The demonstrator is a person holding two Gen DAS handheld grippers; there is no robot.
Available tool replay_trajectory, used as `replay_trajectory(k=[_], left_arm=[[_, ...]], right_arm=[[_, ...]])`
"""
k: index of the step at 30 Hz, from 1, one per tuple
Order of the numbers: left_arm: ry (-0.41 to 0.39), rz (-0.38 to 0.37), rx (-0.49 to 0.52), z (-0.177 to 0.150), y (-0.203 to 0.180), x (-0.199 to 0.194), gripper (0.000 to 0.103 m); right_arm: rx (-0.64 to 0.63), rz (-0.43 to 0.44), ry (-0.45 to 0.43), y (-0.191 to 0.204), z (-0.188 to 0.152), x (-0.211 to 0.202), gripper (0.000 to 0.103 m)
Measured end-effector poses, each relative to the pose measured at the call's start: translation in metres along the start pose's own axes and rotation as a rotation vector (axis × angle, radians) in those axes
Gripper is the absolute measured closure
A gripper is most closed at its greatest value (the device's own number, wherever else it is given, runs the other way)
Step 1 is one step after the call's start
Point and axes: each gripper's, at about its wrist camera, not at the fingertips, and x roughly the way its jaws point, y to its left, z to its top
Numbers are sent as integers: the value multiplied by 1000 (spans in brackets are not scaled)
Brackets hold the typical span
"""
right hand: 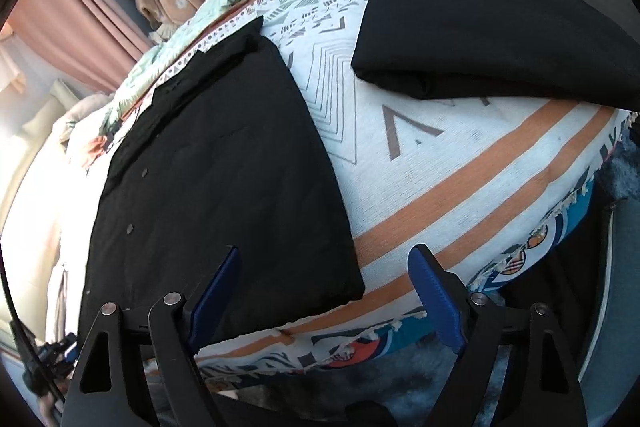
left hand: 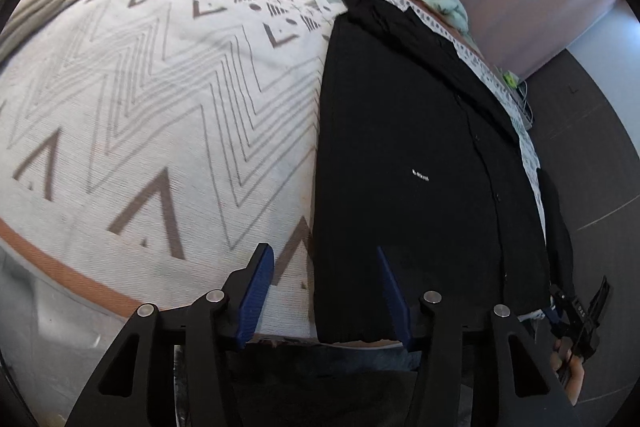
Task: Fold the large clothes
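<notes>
I see my left claw (left hand: 326,291) spread wide, holding nothing, over the near hem of the black button-up shirt (left hand: 420,155), which lies flat on the patterned bedspread (left hand: 160,99). My right claw (right hand: 324,291) gapes empty too; a folded black garment (right hand: 492,27) lies apart.

Left claw (left hand: 326,291) and right claw (right hand: 326,291) both hang with fingers spread wide, gripping nothing.

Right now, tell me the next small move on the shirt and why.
Probably ease both grippers forward and close on the black shirt's near hem. The left gripper and right gripper hang open at its corners, holding nothing, and it lies flat lengthwise.
</notes>
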Motion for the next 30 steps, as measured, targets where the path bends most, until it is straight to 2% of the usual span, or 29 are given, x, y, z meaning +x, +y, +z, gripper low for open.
replay_trajectory(k=[2,5,12,13,16,19,21,22,26,30], left_arm=[[-2,-12,9,1,-3,3,50],[7,-32,2,5,-5,8,50],[26,-83,-9,6,-8,17,60],[40,-115,-18,5,-7,17,61],[56,-164,-52,4,0,14,62],[53,-178,-69,2,3,11,62],[44,-173,-72,1,2,12,62],[39,-170,-75,1,1,12,62],[30,-161,-75,4,-2,17,62],[27,-168,-82,8,-1,23,62]], right_arm=[[-3,3,12,2,-1,6,23],[-21,-17,21,9,-2,13,23],[-34,-8,12,16,0,13,25],[-32,11,16,16,-1,12,29],[-7,106,25,13,0,9,31],[40,256,-2,5,2,-1,32],[53,308,-15,1,2,-6,32],[55,309,-19,0,1,-7,32],[75,227,-6,-8,-3,-2,32],[99,237,12,-11,-5,11,32]])
